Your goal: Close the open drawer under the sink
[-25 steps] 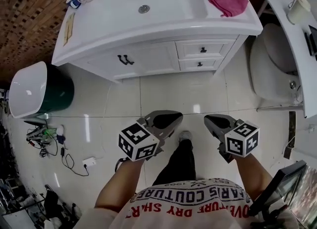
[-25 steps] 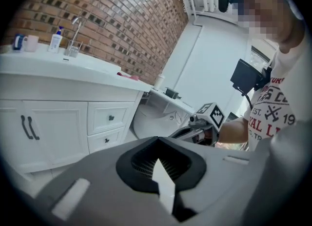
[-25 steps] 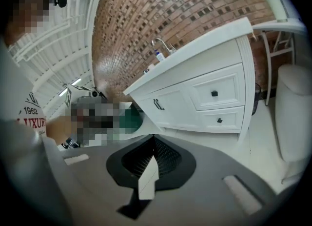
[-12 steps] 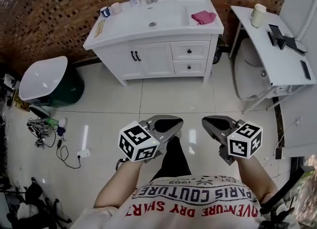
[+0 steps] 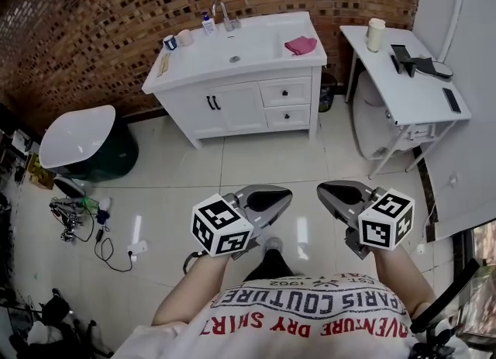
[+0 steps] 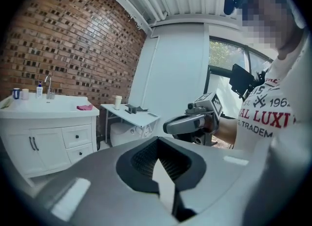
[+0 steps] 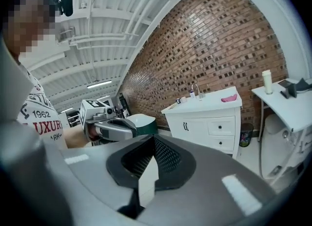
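left gripper [image 5: 280, 195], right gripper [image 5: 327, 190] closed, drawers [image 5: 287, 92] flush

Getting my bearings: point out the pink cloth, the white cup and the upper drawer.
pink cloth [image 5: 301, 45], head view, its middle.
white cup [image 5: 376, 35], head view, its side wall.
upper drawer [image 5: 286, 92], head view, its front panel.

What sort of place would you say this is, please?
Most likely a bathroom, perhaps a staged one. A white vanity with a sink basin and faucet stands against a brick wall on a glossy tiled floor. Loose cables lie nearby.
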Demonstrator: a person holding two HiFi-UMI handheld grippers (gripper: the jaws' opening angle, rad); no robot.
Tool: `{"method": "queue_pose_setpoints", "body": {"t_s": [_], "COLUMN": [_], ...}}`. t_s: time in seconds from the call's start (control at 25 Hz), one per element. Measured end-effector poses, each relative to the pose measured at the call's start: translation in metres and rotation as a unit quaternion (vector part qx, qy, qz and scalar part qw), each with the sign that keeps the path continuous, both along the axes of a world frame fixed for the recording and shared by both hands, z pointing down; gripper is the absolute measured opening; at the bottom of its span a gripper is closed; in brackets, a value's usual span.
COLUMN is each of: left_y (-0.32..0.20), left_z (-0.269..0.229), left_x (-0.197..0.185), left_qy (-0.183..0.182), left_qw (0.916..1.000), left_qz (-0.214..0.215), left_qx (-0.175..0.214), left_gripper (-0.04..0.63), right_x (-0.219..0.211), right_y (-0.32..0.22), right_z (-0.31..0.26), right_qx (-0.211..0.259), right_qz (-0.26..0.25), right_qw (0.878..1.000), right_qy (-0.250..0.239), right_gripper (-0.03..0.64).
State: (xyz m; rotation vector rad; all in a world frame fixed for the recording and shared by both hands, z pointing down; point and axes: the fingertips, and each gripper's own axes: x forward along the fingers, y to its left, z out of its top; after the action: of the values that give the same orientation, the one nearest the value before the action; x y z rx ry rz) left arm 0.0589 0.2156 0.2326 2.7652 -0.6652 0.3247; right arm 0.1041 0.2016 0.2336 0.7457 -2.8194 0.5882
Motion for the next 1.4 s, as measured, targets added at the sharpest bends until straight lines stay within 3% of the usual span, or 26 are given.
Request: {"method": "queue_pose_setpoints", "body": {"t_s": [0.32,0.64,1.4], "left_y": [0.014,0.023,0.026], "left_z": [-0.026,-0.029,-0.029], "left_x": [-0.01,-0.023,-0.012], "left_qy": [0.027,0.031,0.029], "left_qw": [0.9995,0.9993,0.9993], "left_qz": [-0.005,-0.004,0.01], "left_qx": [0.016,0.02,0.02], "left_gripper": [-0.016,-0.016,-0.016], "right_x": [-0.006,-0.022,-0.018], "right_y": [0.019,0.028,0.034], "right_z": [-0.023,-0.025,-0.025], "right_qx": [0.025,0.032,0.025], "right_qz": [-0.008,-0.01,-0.014], "right_qw": [1.0,0.999,0.999], "right_qy": [0.007,0.018,0.017], "right_gripper": [0.006,0.006,0.006]}}
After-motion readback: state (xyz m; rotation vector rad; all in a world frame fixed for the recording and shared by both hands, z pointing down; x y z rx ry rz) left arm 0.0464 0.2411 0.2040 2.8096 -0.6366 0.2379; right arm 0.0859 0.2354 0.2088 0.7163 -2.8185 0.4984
